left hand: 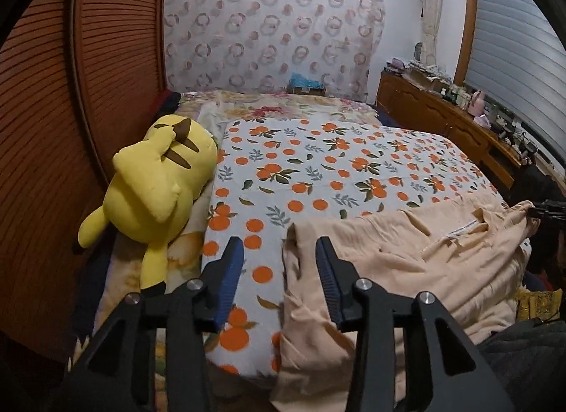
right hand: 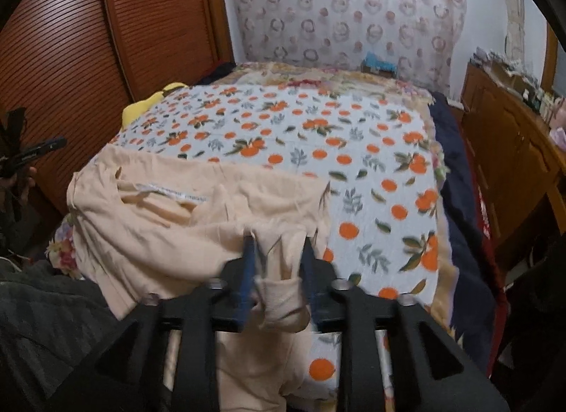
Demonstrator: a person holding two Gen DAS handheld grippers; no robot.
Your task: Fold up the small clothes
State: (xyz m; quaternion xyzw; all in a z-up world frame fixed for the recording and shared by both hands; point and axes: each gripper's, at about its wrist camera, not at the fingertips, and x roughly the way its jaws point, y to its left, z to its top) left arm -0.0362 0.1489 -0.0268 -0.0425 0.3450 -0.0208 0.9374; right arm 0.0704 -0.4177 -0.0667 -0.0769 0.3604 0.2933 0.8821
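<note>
Here, peach garment [left hand: 406, 256] at bedspread [left hand: 318, 164] edge

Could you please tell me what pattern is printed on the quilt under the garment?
Oranges with green leaves on the white quilted cover, clearest in the left wrist view.

One peach garment [left hand: 406, 256] lies on one bed [left hand: 318, 164] — under one orange-print sheet [right hand: 318, 136]. One yellow plush toy [left hand: 155, 182] at the left; two grippers — left gripper [left hand: 279, 256], right gripper [right hand: 277, 252].
</note>
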